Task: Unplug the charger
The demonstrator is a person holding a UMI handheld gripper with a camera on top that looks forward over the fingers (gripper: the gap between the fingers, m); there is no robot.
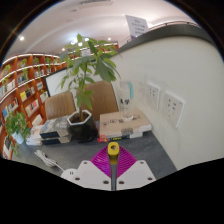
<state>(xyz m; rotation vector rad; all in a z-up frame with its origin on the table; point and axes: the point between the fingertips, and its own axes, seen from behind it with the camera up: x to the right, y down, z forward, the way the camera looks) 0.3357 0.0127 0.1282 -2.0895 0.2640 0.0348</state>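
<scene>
The hand-held gripper (113, 160) hovered low over the tabletop (150, 150), its fingers narrow around a small yellow piece (114, 149), perhaps touching it. The charger (127, 97) sat plugged in the wall socket (152, 96) beyond; a straight approach and a square pull seemed wisest. A pot (82, 130) held a leafy plant (88, 65), near a cardboard box (60, 106)

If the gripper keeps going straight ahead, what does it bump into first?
Probably the yellow-topped object standing just ahead, between the open fingers. Beyond it lie a stack of books and a potted plant, though depth is hard to judge.
</scene>
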